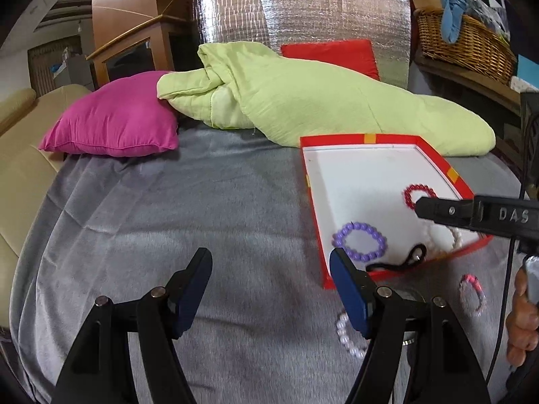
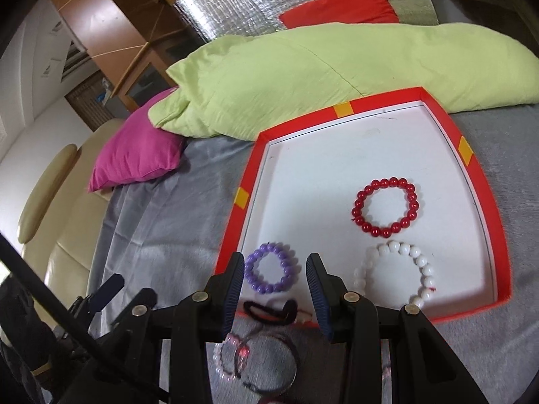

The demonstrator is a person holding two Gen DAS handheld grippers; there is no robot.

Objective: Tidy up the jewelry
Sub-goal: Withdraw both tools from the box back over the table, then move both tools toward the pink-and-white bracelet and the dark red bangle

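Observation:
A red tray (image 2: 387,99) with a white floor lies on a grey blanket (image 1: 168,219). In it are a red bead bracelet (image 2: 385,207), a white one (image 2: 397,272) and a purple one (image 2: 271,267). A black hair tie (image 2: 269,313) drapes over the near rim. My right gripper (image 2: 276,257) hovers open above the purple bracelet, holding nothing. One of its fingers (image 1: 438,209) partly hides the red bracelet (image 1: 409,193). My left gripper (image 1: 269,256) is open and empty over bare blanket, left of the tray (image 1: 337,139). On the blanket lie a pale bracelet (image 1: 345,335) and a pink one (image 1: 473,294).
A green quilt (image 1: 303,101), a magenta pillow (image 1: 114,124) and a red cushion (image 1: 330,55) crowd the far side behind the tray. A wicker basket (image 1: 461,40) stands at the back right, a beige sofa (image 1: 20,168) on the left. A round silver disc (image 2: 269,360) lies under the right gripper.

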